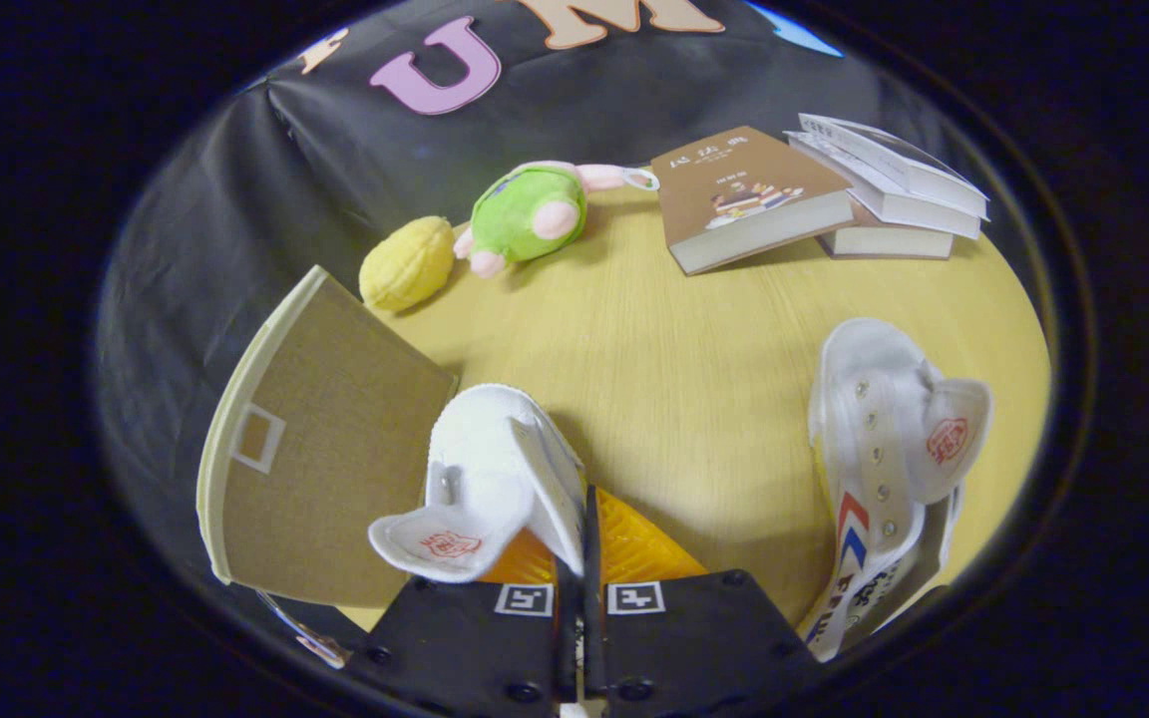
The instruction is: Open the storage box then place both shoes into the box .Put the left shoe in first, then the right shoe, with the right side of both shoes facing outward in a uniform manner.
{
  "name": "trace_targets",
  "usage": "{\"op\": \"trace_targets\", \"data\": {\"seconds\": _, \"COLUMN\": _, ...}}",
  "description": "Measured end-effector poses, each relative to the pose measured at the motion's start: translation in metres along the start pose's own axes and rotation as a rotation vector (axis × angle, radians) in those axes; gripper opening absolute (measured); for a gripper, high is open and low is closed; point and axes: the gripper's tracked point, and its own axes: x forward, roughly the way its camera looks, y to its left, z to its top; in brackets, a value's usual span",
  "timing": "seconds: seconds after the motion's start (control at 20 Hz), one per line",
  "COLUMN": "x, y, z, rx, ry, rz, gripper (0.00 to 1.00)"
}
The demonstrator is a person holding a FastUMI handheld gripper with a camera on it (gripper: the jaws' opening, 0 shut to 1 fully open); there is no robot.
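Observation:
My gripper (pixel 589 543) is shut on the side wall of a white canvas shoe (pixel 495 469), gripping it by the collar. The shoe's tongue with a red emblem flops toward me, and its toe points away over the wooden table (pixel 694 379). Just to the left of the held shoe stands the storage box (pixel 320 449), a brown fabric panel with a cream edge and a small label window; its inside is hidden. The second white shoe (pixel 884 449), with red and blue stripes on its side, lies on the table off to the right of the fingers.
Beyond the shoes, a yellow lemon-shaped toy (pixel 407 264) and a green and pink plush toy (pixel 530 214) lie near the back wall. A brown book (pixel 749 194) leans on a stack of white books (pixel 889 189) at the back right.

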Motion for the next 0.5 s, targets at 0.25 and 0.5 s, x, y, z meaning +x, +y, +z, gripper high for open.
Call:
{"op": "trace_targets", "data": {"seconds": 0.25, "x": -0.023, "y": 0.012, "z": 0.016, "rx": 0.092, "ry": -0.040, "rz": 0.080, "gripper": 0.05}}
{"op": "trace_targets", "data": {"seconds": 0.5, "x": -0.053, "y": 0.044, "z": 0.037, "rx": 0.124, "ry": -0.078, "rz": 0.174, "gripper": 0.05}}
